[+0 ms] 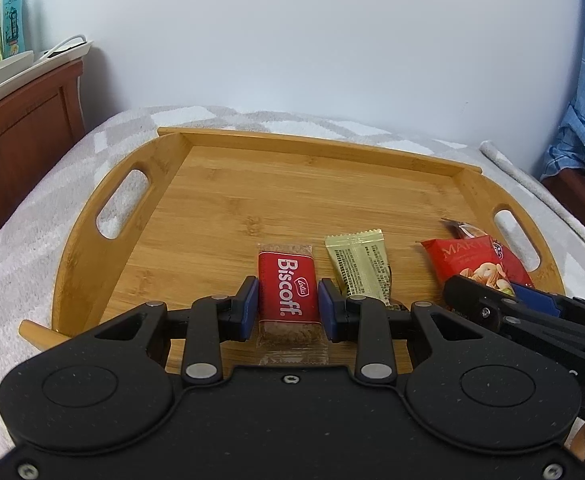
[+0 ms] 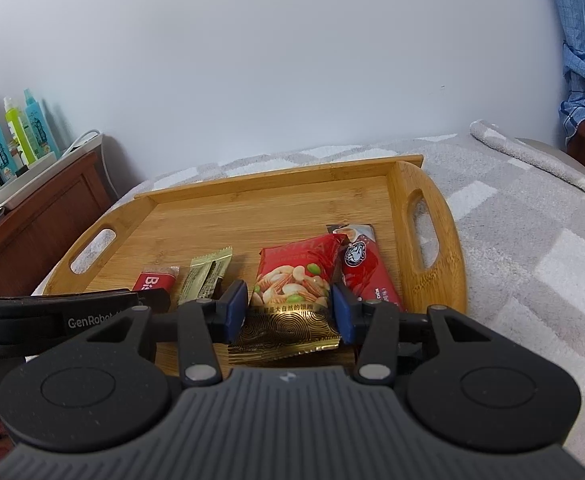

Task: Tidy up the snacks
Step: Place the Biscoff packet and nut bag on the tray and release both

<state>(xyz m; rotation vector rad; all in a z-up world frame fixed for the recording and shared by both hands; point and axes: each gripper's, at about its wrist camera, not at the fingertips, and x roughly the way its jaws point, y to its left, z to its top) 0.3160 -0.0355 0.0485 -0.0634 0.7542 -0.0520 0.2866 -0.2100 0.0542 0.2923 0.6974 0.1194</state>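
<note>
Currently we've got left gripper [image 1: 288,306] fingers clamped on the Biscoff pack [image 1: 287,289] and right gripper [image 2: 289,309] fingers clamped on the nut pouch [image 2: 292,286]. Both sit at the tray's [image 1: 252,184] near edge, probably lined up into a row.

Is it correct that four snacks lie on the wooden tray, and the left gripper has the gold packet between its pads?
Not quite. In the left wrist view the left gripper has the red Biscoff packet between its pads; the gold packet lies beside it. Four snacks on the wooden tray is right.
</note>
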